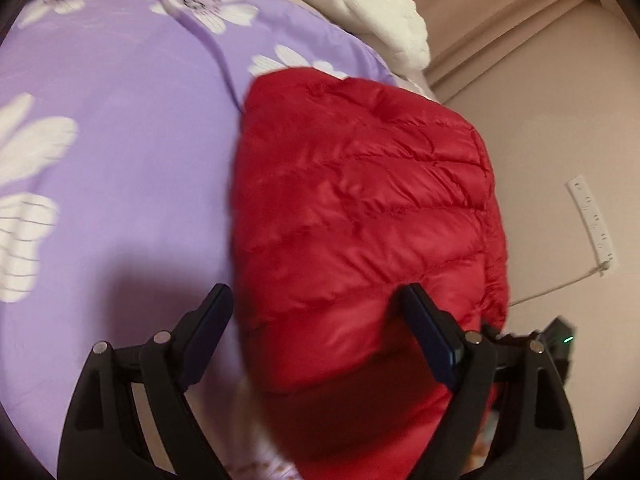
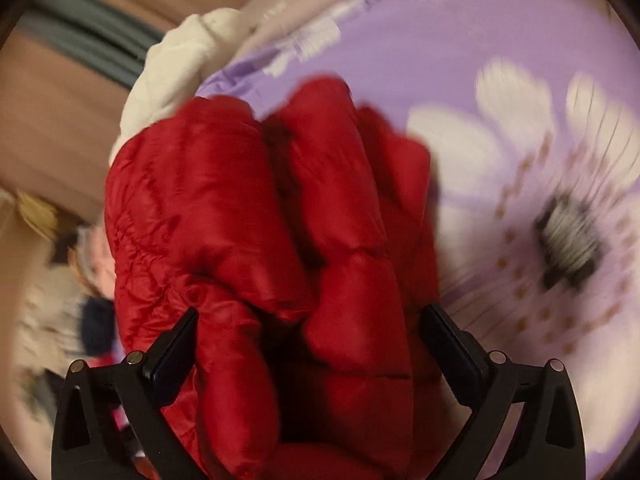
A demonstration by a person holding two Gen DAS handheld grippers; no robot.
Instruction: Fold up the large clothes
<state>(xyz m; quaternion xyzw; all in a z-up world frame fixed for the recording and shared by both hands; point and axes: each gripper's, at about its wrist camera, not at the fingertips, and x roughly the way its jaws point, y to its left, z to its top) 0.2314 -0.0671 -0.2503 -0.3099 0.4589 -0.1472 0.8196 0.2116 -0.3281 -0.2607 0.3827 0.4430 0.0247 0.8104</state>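
A red quilted down jacket (image 1: 360, 208) lies folded into a compact bundle on a purple bedsheet with white flowers (image 1: 120, 152), near the bed's right edge. My left gripper (image 1: 316, 300) is open, its jaws wide apart just above the near end of the jacket. In the right wrist view the jacket (image 2: 256, 240) fills the middle, bunched in puffy folds. My right gripper (image 2: 310, 320) is open, its jaws spread either side of the bundle; whether they touch it I cannot tell. That view is blurred.
A white fluffy blanket (image 1: 360, 8) lies at the far end of the bed, also in the right wrist view (image 2: 176, 64). Beige floor (image 1: 540, 140) with a white power strip (image 1: 594, 220) lies right of the bed. Blurred clutter (image 2: 60, 280) sits left.
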